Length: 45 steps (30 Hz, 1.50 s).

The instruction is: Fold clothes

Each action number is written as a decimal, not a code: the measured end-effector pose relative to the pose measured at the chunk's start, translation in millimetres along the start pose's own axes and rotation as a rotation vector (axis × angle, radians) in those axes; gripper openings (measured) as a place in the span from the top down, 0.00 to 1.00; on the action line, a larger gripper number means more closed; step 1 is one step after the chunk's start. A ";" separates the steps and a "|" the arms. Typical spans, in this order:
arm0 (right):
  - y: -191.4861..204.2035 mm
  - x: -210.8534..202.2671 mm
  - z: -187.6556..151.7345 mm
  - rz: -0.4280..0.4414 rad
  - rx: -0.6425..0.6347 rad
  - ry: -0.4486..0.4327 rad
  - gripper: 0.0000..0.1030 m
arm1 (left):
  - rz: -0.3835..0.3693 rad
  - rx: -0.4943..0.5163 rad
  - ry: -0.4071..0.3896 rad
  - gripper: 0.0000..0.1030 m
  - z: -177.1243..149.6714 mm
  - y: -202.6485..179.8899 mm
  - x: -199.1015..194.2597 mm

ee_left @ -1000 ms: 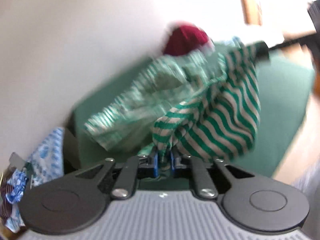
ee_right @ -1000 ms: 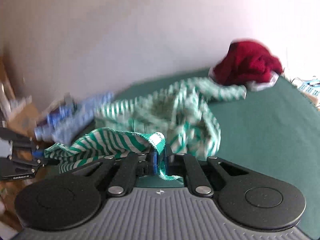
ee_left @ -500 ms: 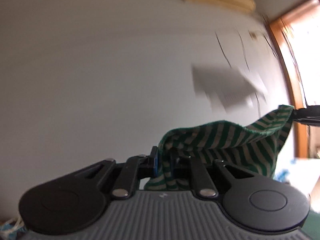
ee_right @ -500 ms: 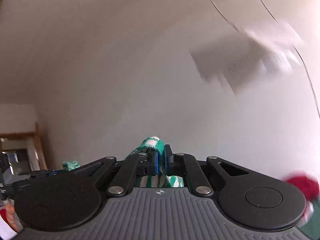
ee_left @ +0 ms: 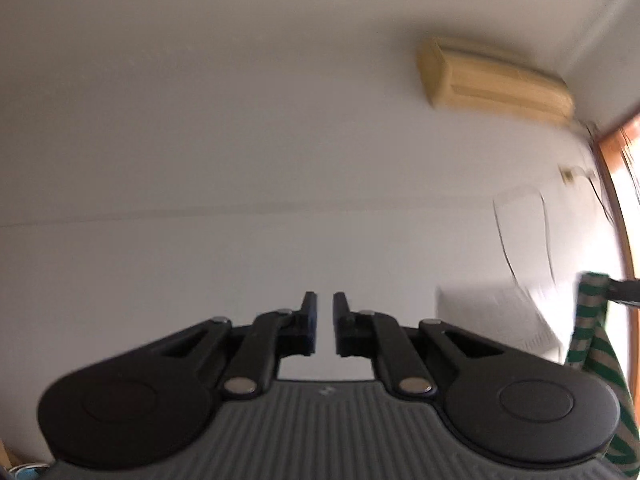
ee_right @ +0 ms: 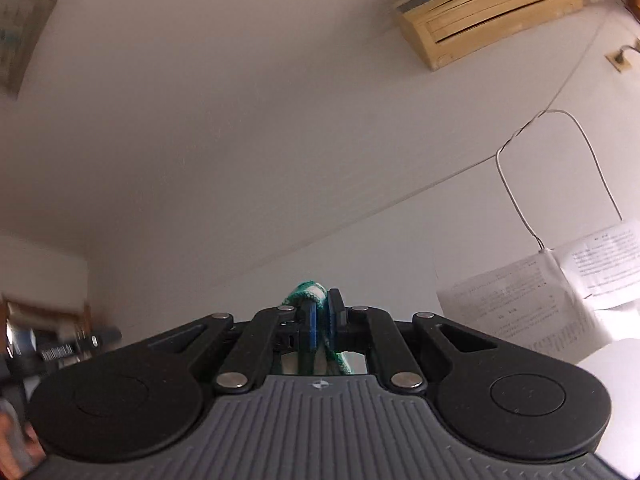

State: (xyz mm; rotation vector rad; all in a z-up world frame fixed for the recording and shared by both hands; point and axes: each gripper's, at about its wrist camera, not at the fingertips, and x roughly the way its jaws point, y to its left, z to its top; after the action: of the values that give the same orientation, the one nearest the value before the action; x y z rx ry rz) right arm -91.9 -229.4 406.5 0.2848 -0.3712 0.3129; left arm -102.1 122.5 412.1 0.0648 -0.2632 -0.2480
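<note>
Striped garment [ee_left: 592, 344] hangs gripped only by your right gripper [ee_right: 320, 322]. Your left gripper [ee_left: 324, 322] is parted, holding nothing; regrasp a free corner squarely before spreading.

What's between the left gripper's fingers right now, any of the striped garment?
Nothing. In the left wrist view the left gripper shows only bare wall through its gap. The striped garment hangs off to the right from the right gripper.

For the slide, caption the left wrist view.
Left gripper open and empty, aimed at the wall; striped garment hangs from the right gripper at the frame's right edge.
</note>
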 end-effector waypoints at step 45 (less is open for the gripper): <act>-181.2 -102.5 -390.0 -0.392 -0.064 0.993 0.49 | -0.268 -0.253 0.952 0.90 -421.4 -46.8 120.2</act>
State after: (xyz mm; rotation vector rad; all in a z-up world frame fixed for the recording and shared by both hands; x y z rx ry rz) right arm 0.7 -292.7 -21.1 0.1069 0.6488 0.0294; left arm 111.2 60.2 31.6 -0.0374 0.7290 -0.4850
